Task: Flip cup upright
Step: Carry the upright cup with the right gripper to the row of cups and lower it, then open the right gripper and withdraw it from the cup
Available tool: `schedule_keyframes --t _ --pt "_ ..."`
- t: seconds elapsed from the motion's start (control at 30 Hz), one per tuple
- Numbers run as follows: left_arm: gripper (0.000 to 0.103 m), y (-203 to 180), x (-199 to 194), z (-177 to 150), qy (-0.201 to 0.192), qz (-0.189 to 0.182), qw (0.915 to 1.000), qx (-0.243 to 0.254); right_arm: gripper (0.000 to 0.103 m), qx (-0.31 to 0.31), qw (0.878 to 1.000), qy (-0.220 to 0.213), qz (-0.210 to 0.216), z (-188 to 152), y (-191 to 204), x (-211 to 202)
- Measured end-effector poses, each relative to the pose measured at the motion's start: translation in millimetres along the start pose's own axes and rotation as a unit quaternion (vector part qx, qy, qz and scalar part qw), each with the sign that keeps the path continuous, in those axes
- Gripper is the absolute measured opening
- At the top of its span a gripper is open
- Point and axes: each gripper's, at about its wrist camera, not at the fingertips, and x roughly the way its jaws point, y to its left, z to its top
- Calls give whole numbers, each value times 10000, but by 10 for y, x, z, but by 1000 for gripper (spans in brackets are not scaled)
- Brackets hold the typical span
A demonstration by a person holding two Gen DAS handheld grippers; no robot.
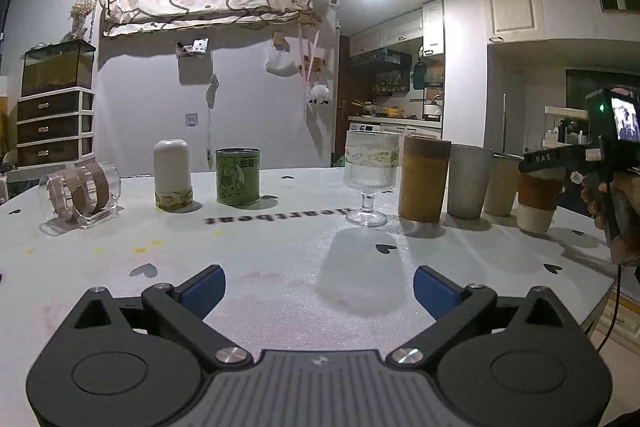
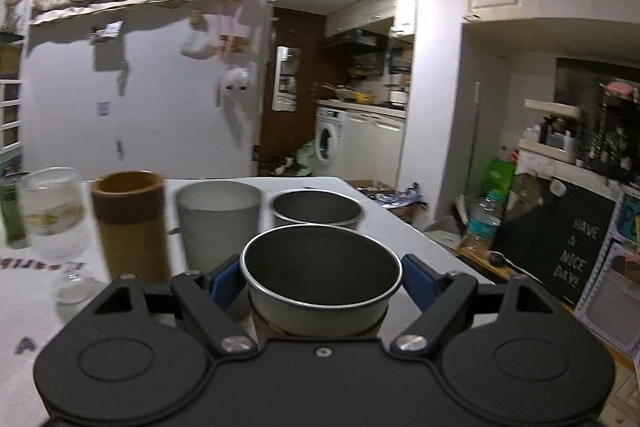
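My right gripper [image 2: 320,283] is shut on a cup with a brown sleeve [image 2: 320,291], held upright with its open mouth up at the right end of a row of cups. In the left wrist view the same cup [image 1: 536,203] stands on the table with the right gripper [image 1: 560,163] around it. My left gripper [image 1: 320,291] is open and empty, low over the table [image 1: 280,267] near its front. A clear mug with brown bands [image 1: 80,195] lies on its side at the far left.
In the row stand a ribbed goblet [image 1: 370,171], a tall brown cup [image 1: 424,179], a grey cup [image 1: 468,181] and a beige cup [image 1: 502,185]. A white cup upside down [image 1: 172,175] and a green tin [image 1: 238,177] stand left. The table edge [image 2: 400,223] is on the right.
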Motion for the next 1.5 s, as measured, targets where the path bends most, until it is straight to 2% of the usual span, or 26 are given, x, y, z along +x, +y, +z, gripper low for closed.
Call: schedule_keyframes --t 0.2,0.27,0.4,0.57,0.77,0.87,1.07,1.2,1.33,1.5 --pt "101 -12 4 5 17 36 10000 31 84 3 10000 -42 -49 -63 -20 8" --pt "103 -15 5 17 17 50 10000 48 94 26 10000 -8 -32 -65 -19 1" --pt "103 -11 4 53 42 87 10000 24 97 226 9997 -34 61 -21 -70 -104" --pt "103 12 -4 160 80 155 9998 -51 101 578 9976 -219 327 -12 -110 -479" --pt "103 -22 -7 347 150 255 9995 -72 103 607 9958 -438 526 -67 -30 -962" --pt "103 -59 -19 428 58 279 9996 19 103 495 9961 -540 499 -109 34 -1171" --pt "103 -140 -35 526 13 231 9997 45 103 561 9936 -607 768 -170 93 -1493" --pt "103 -196 -46 531 39 225 9997 58 103 391 9947 -598 743 -216 200 -1622" --pt "103 -237 -65 534 71 226 9997 36 103 327 9942 -427 927 -291 271 -1678" --pt "103 -281 -80 544 102 423 9990 74 103 316 9932 -332 1069 -340 300 -1729"
